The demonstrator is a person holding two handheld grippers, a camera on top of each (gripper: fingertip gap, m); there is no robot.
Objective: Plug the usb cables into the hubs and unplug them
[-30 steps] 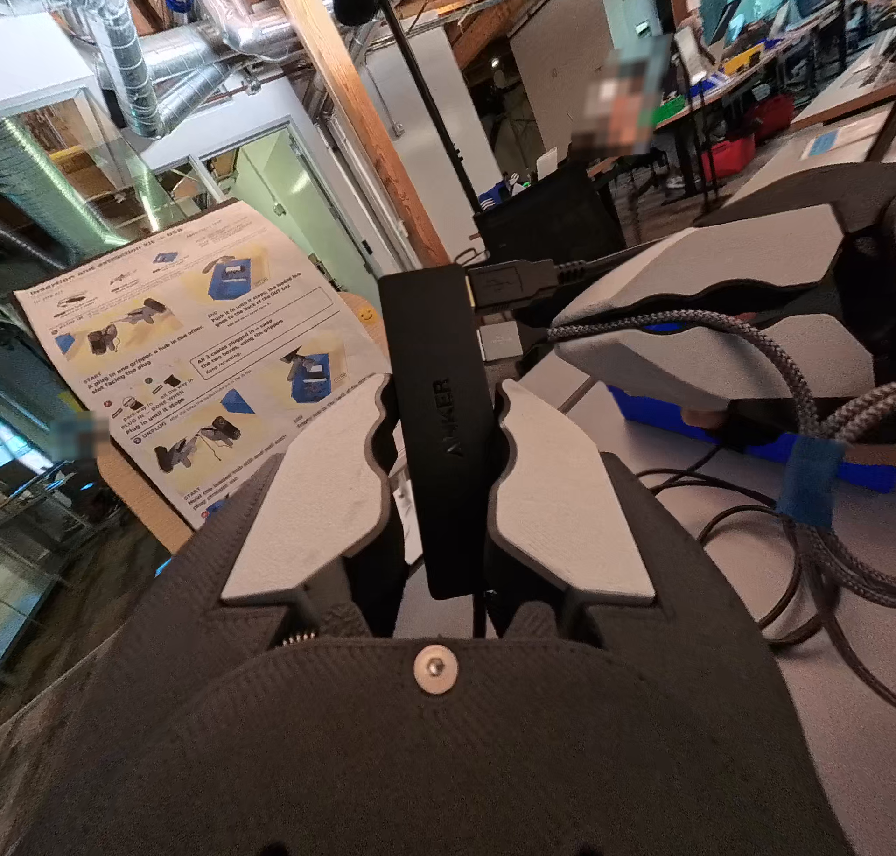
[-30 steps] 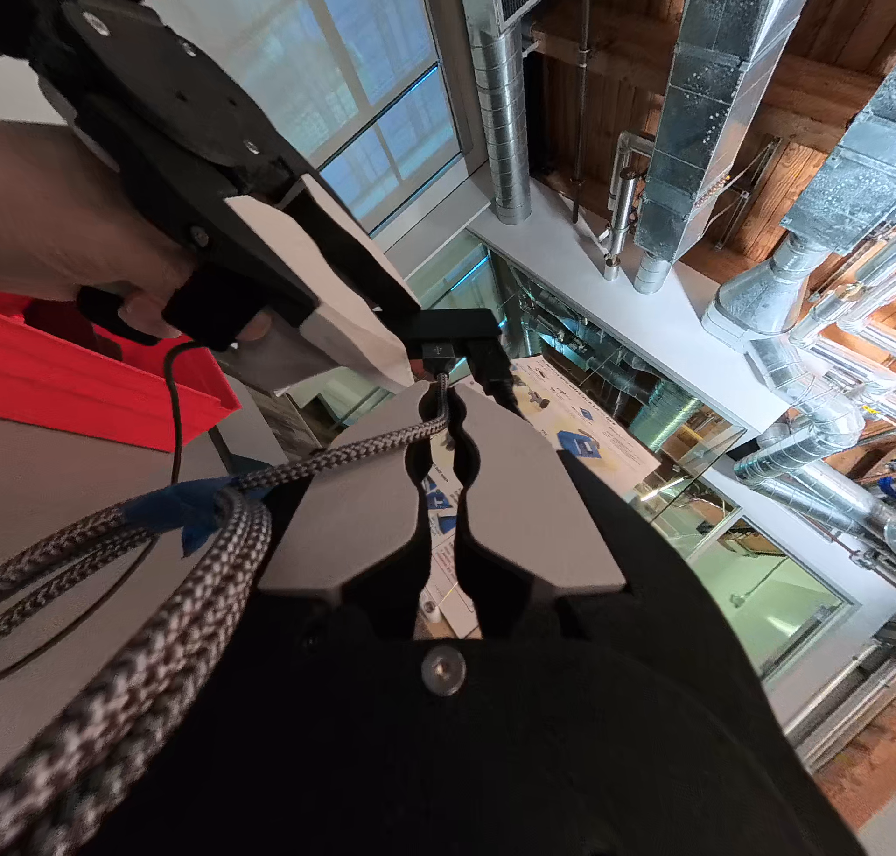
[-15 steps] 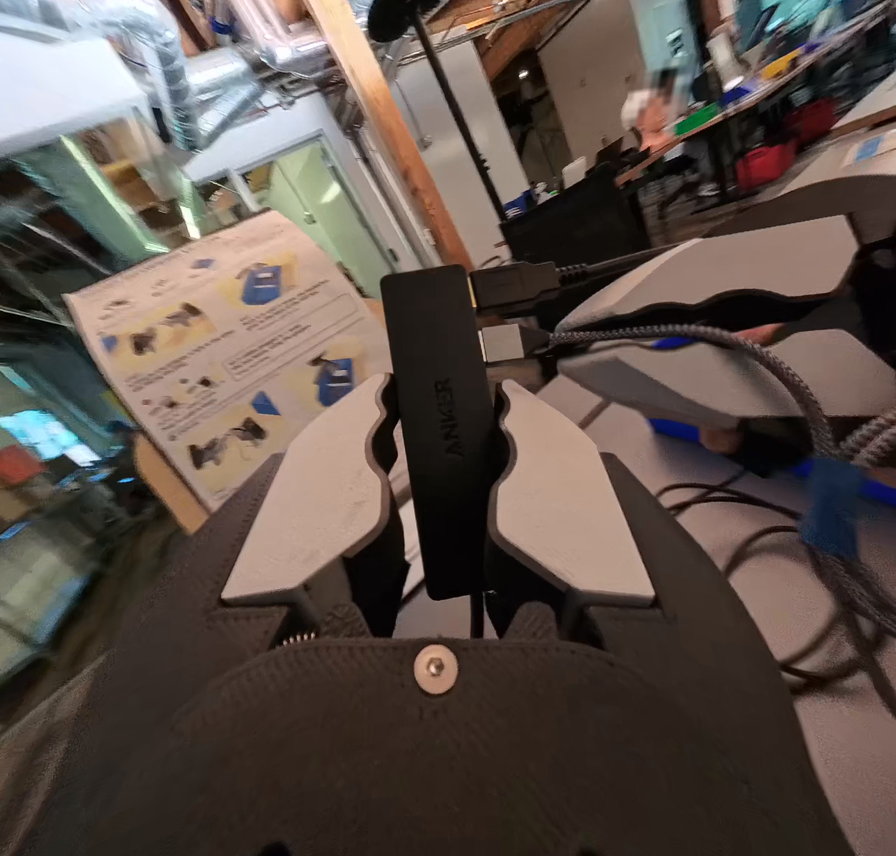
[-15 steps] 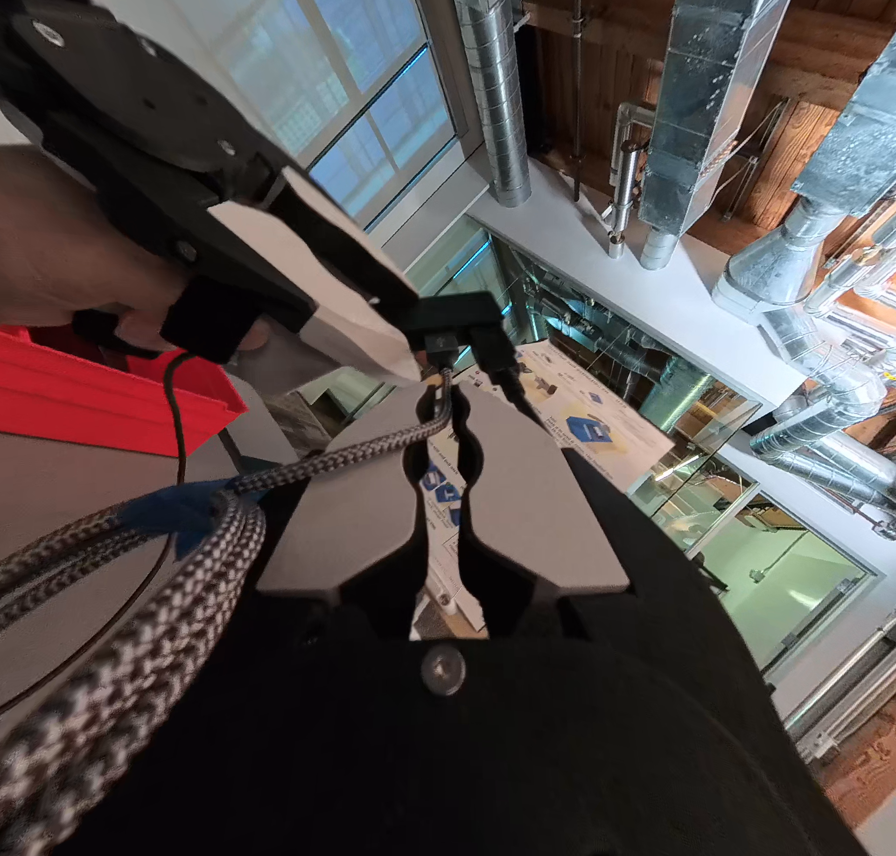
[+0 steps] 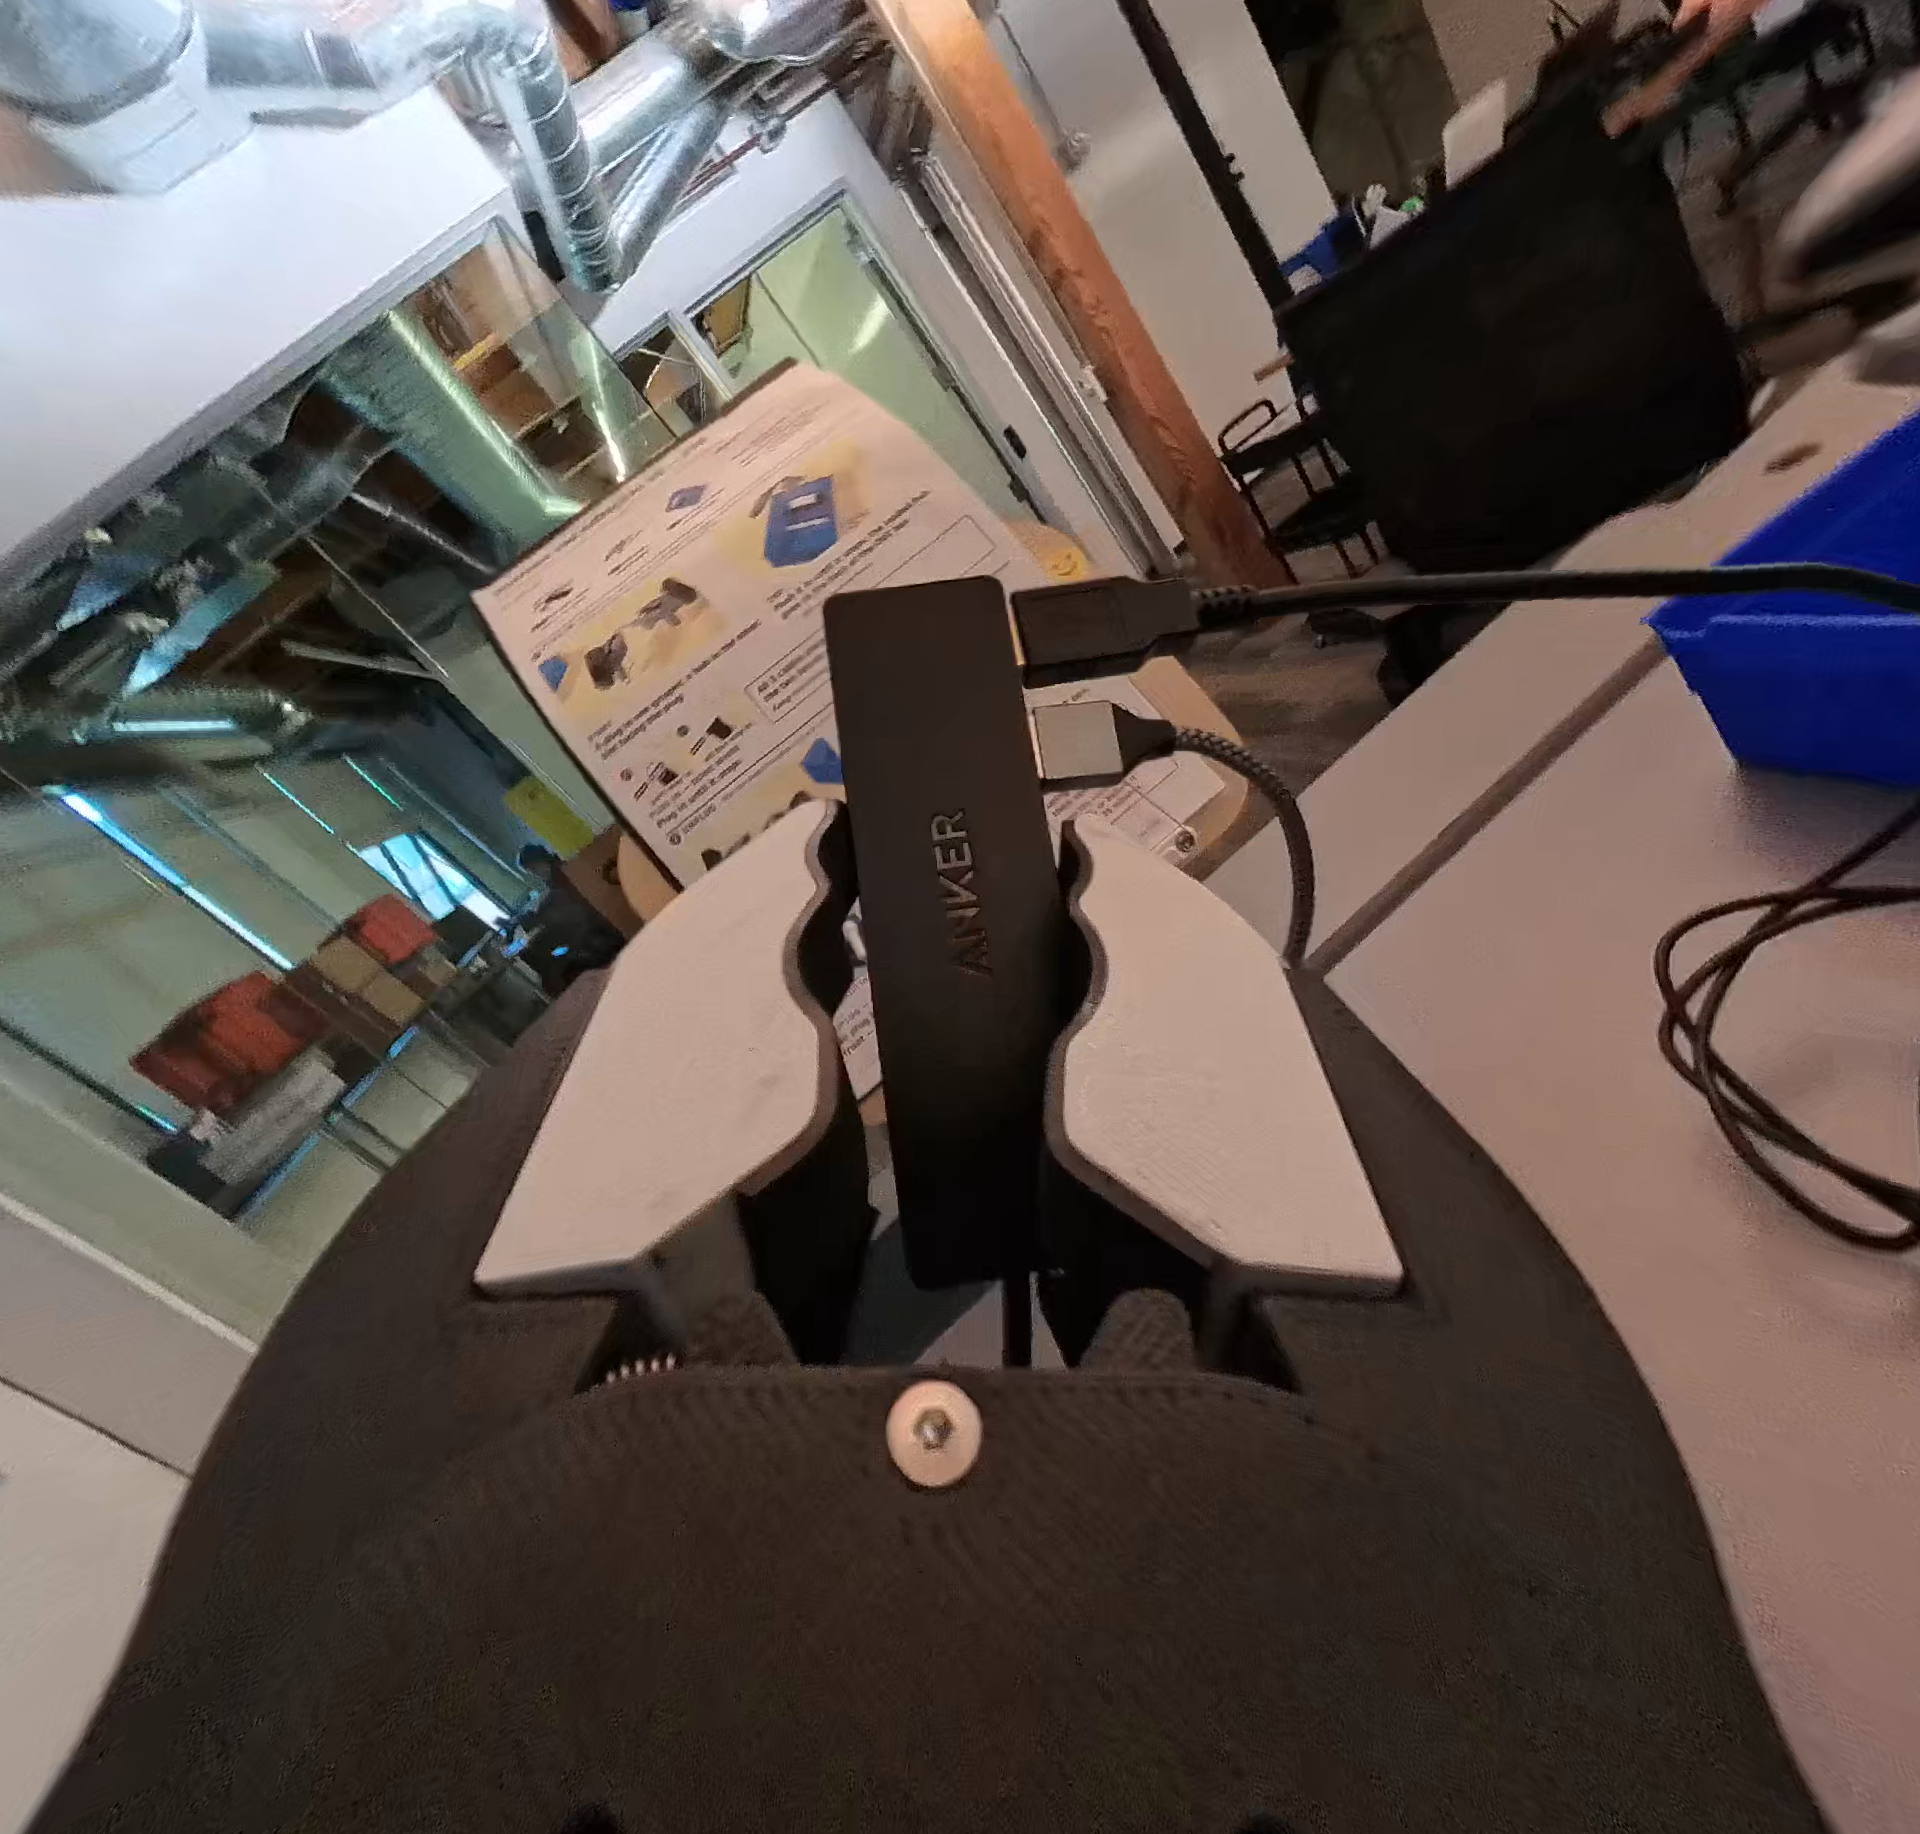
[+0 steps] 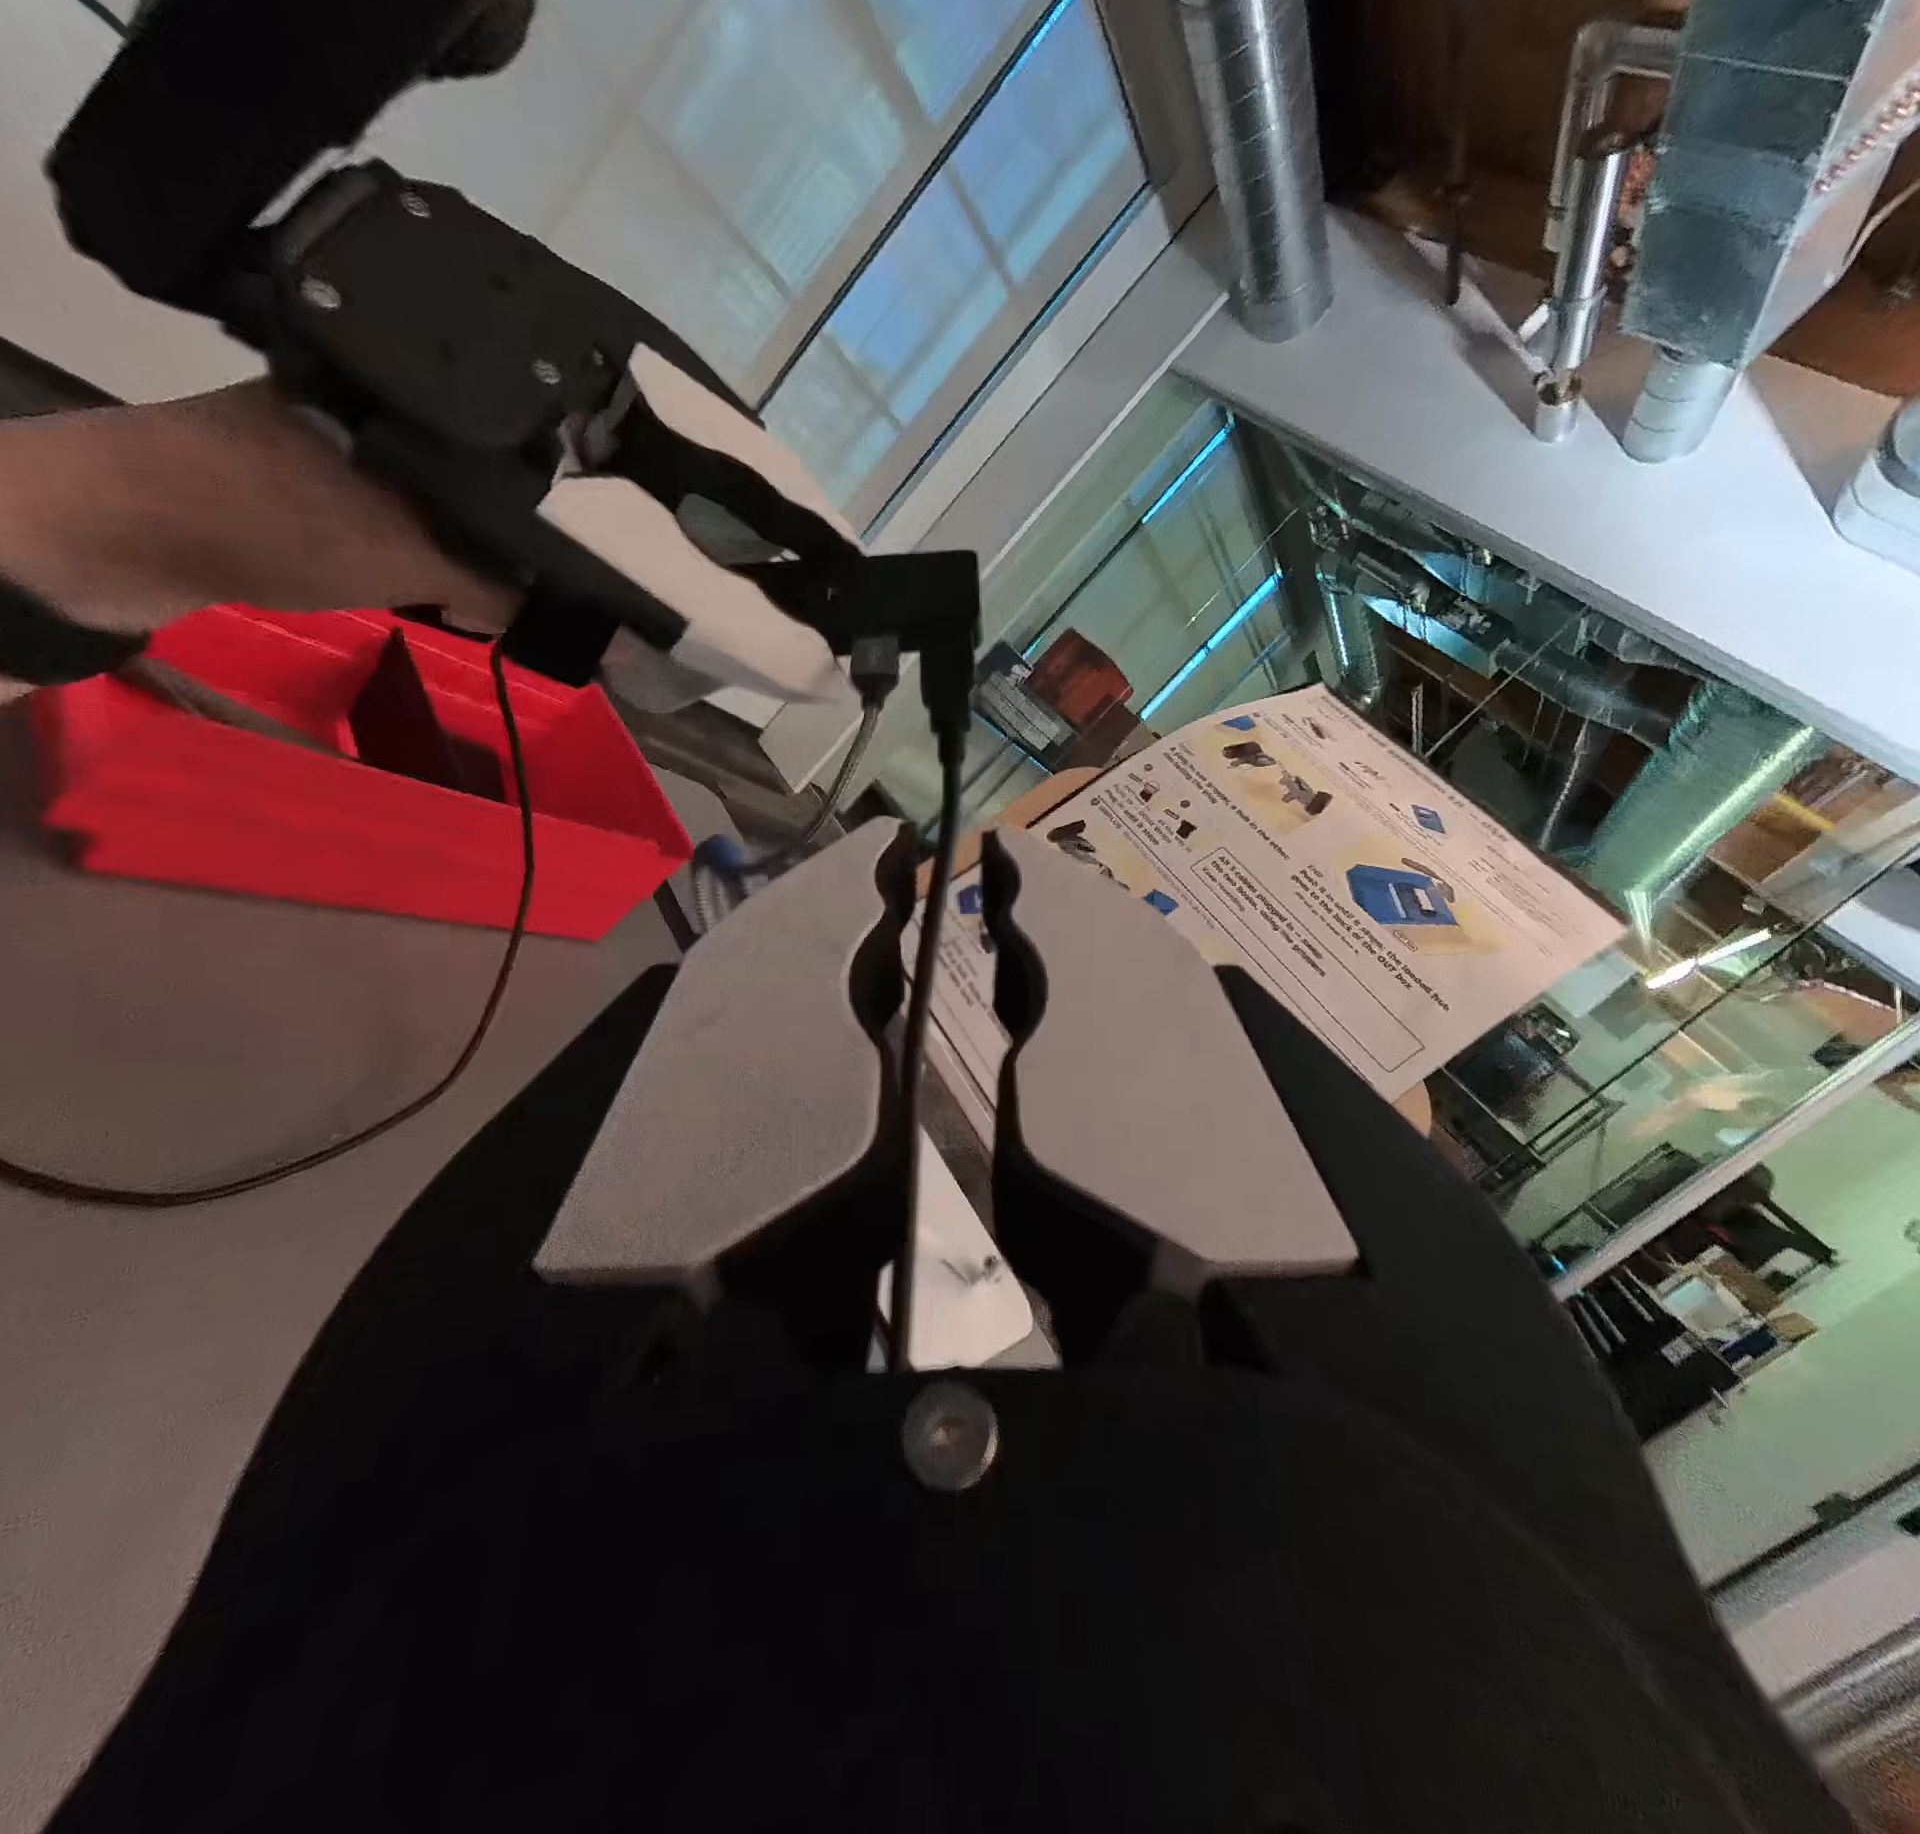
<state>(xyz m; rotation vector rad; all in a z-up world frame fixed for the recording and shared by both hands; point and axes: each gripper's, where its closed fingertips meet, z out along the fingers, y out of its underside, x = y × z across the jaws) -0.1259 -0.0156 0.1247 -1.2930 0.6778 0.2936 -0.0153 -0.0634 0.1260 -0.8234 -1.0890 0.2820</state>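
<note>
My left gripper [image 5: 951,849] is shut on a black USB hub [image 5: 935,849] and holds it upright above the grey table [image 5: 1558,1057]. Two plugs sit in the hub's right side: a black plug [image 5: 1101,631] on a black cable, and below it a silver plug [image 5: 1086,745] on a braided cable. In the right wrist view the hub [image 6: 914,589] hangs in the left gripper [image 6: 821,631], with the black plug [image 6: 945,683] and silver plug [image 6: 876,662] in it. My right gripper [image 6: 945,839] is back from the hub, jaws slightly apart. The thin black cable [image 6: 920,1005] runs loose between them.
A blue bin [image 5: 1808,641] stands at the right on the table, and a red bin [image 6: 343,776] stands behind the left gripper. Loose black cable loops [image 5: 1766,1057] lie on the table. An instruction sheet [image 5: 727,641] leans at the table's far edge. Some 12 cm of space lies between my two pairs of fingers.
My right gripper has let go of the braided cable's plug and drawn back from the hub. Both plugs stay in the hub. The left gripper has swung with the hub.
</note>
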